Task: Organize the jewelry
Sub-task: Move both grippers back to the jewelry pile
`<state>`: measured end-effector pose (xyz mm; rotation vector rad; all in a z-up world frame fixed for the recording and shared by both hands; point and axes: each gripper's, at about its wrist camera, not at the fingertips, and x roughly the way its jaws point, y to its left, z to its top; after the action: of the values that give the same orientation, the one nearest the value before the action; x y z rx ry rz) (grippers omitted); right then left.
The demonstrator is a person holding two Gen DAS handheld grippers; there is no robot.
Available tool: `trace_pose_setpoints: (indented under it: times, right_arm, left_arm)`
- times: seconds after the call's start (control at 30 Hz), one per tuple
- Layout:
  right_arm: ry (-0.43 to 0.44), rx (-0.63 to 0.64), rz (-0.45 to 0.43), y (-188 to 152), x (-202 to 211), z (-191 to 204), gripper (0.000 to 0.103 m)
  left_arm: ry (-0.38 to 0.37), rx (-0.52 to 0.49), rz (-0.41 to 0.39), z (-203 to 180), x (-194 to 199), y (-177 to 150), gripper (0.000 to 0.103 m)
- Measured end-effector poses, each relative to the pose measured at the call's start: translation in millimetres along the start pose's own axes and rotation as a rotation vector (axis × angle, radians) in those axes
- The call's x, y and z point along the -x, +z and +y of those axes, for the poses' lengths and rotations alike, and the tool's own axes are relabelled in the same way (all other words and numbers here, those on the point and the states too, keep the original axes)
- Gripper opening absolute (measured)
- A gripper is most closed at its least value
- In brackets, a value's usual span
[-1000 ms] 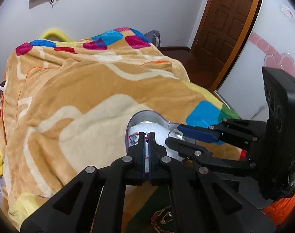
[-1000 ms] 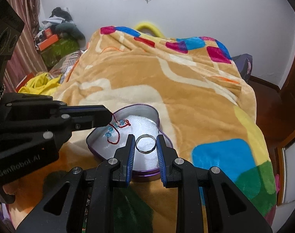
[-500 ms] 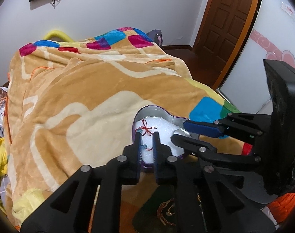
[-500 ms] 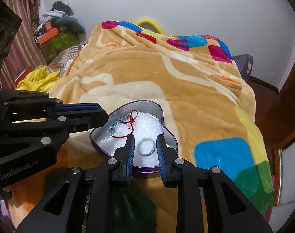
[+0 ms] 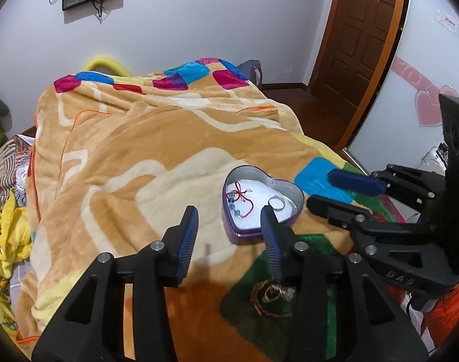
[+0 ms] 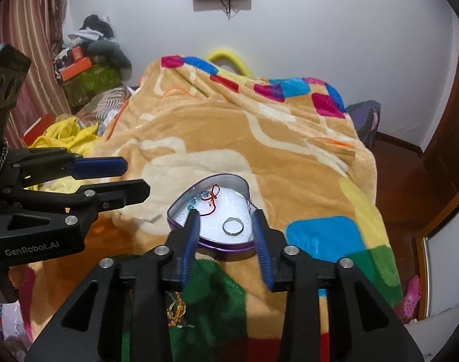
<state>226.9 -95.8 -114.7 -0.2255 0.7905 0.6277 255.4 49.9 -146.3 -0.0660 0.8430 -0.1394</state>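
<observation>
A purple heart-shaped tin with a white lining lies on the blanket. Inside it lie a red string bracelet with blue beads and a silver ring. My left gripper is open and empty, just left of and in front of the tin. My right gripper is open and empty, raised in front of the tin with the ring showing between its fingers. More jewelry, a brown cord bracelet and gold pieces, lies on the green patch of blanket nearer to me.
An orange patterned blanket covers the bed. Yellow clothes and boxes lie at the left. A wooden door stands at the right. Each gripper shows in the other's view: the right, the left.
My left gripper opened, let go of the red bracelet into the tin and drew back. My right gripper opened, dropped the ring into the tin and also pulled back.
</observation>
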Motion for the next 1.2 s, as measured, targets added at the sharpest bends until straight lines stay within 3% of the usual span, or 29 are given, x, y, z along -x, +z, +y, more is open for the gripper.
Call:
trace_pose_setpoints:
  times: [0.47, 0.9, 1.2]
  right_arm:
    - [-0.010, -0.019, -0.014, -26.0, 26.4, 11.5, 0.037]
    - [0.014, -0.027, 0.093, -64.0, -2.4, 20.2, 0.037]
    - [-0.005, 0.036, 0.125, -75.0, -19.2, 29.7, 0.037]
  left_arm:
    - [0.003, 0.009, 0.045, -2.3, 16.6, -39.6, 0.047]
    - [-0.007, 0.019, 0.147, 0.2, -4.4, -78.5, 0.047]
    - [-0.013, -0.006, 0.133, -2.5, -9.2, -83.4, 0.046]
